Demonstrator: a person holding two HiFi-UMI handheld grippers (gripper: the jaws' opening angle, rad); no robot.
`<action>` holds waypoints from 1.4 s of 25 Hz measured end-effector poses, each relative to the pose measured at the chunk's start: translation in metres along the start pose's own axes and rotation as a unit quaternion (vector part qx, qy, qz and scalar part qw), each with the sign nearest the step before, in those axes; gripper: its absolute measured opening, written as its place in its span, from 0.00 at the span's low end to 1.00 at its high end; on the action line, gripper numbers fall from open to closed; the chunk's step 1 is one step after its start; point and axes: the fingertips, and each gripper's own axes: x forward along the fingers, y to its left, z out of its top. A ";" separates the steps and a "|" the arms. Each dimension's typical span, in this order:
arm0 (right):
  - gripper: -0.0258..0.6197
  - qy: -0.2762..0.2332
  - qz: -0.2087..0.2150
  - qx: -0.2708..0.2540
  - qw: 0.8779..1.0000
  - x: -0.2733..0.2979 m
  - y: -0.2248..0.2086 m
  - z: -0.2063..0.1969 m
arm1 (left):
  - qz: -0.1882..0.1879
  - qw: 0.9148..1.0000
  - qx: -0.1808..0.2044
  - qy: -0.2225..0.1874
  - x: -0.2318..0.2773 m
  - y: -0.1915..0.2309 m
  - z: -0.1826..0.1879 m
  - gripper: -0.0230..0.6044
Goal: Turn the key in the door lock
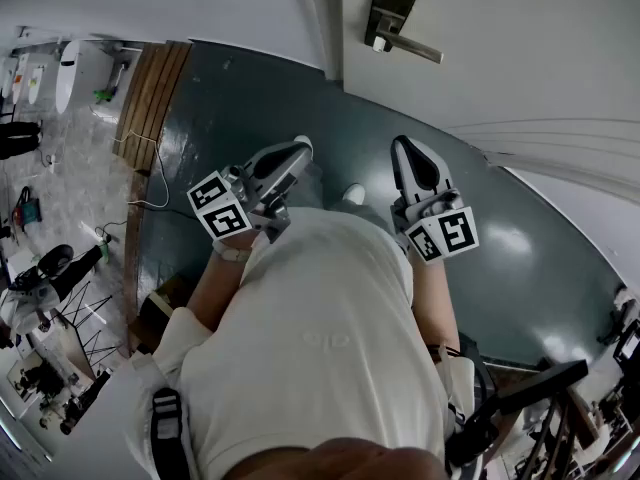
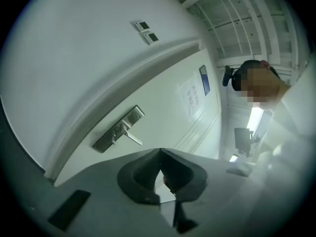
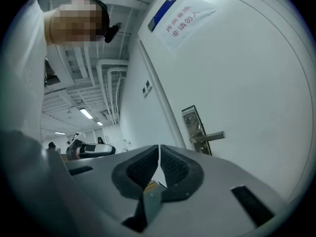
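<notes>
Currently you are holding the left gripper (image 1: 299, 148) and right gripper (image 1: 404, 146), jaws together, facing the door lock (image 1: 398, 20).

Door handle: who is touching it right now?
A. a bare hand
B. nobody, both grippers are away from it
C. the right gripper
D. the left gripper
B: the door handle sticks out from the door with nothing on it, while the left gripper and the right gripper are held back close to the person, over the floor.
</notes>
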 end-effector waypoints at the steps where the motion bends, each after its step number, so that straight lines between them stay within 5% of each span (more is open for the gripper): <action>1: 0.08 0.002 -0.004 0.006 1.000 0.010 -0.003 -0.004 | -0.004 1.000 -0.001 0.001 0.001 0.009 0.006 0.05; 11: 0.08 0.010 -0.073 0.002 0.997 0.113 -0.011 -0.027 | -0.056 0.997 -0.001 0.052 0.001 0.104 0.060 0.05; 14: 0.08 0.026 -0.115 -0.036 0.992 0.136 -0.015 -0.028 | -0.078 0.994 -0.008 0.073 0.000 0.124 0.075 0.05; 19: 0.08 0.088 -0.214 -0.174 0.957 0.155 -0.044 -0.045 | -0.097 0.989 -0.004 0.113 0.007 0.150 0.078 0.05; 23: 0.08 0.118 -0.264 -0.218 0.932 0.157 -0.078 -0.059 | -0.089 0.989 -0.016 0.113 0.014 0.156 0.075 0.05; 35: 0.08 0.210 -0.284 -0.337 0.873 0.216 -0.136 -0.139 | -0.040 0.993 -0.024 0.109 0.001 0.209 0.072 0.05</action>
